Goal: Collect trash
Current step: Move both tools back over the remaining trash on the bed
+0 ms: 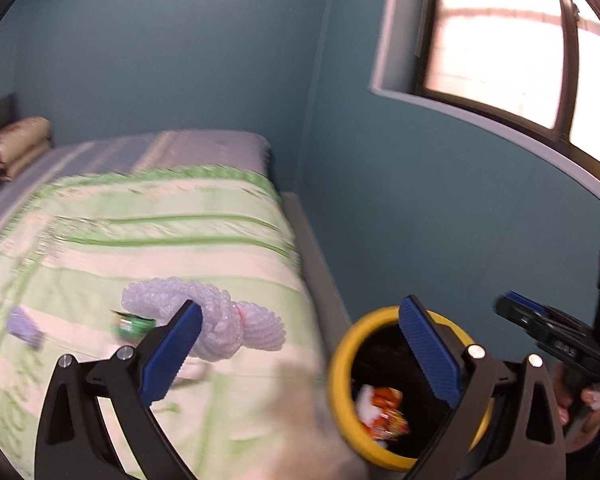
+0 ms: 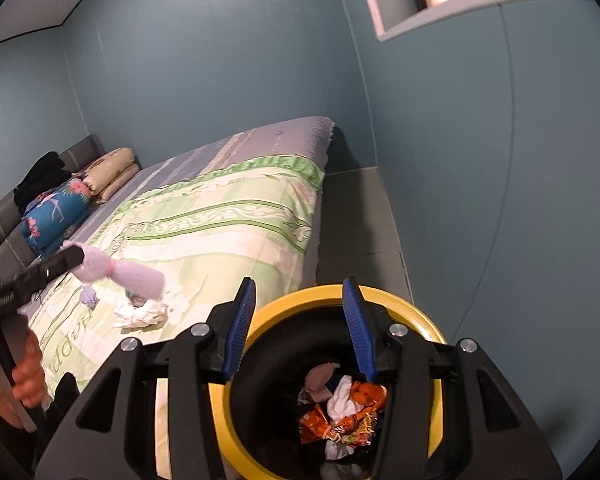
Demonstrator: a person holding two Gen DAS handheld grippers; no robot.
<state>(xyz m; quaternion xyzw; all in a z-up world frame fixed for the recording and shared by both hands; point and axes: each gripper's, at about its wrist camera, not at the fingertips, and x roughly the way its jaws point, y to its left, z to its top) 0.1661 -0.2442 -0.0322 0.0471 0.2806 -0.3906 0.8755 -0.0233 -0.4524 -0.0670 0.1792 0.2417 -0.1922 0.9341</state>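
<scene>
My left gripper [image 1: 300, 354] stands wide open above the bed's edge, nothing pressed between its pads. A pale bubble-wrap bundle [image 1: 220, 320] lies on the green quilt, partly behind the left fingertip. Beside it are a green wrapper [image 1: 132, 324] and a small purple scrap [image 1: 24, 326]. The black bin with a yellow rim [image 1: 340, 380] stands by the bed, holding orange wrappers and white tissue. My right gripper [image 2: 300, 320] hovers over the bin's yellow rim [image 2: 432, 332], jaws partly apart and empty. In the right wrist view the left gripper [image 2: 60, 262] sits by the bubble wrap [image 2: 120, 272], near crumpled tissue [image 2: 140, 314].
The bed [image 2: 220, 216] runs along the blue wall, with folded pillows [image 2: 112, 172] and a blue floral bundle [image 2: 56, 212] at its head. A strip of grey floor [image 2: 360, 232] lies between the bed and the wall under the window [image 1: 500, 40]. A hand [image 2: 24, 376] grips the left tool's handle.
</scene>
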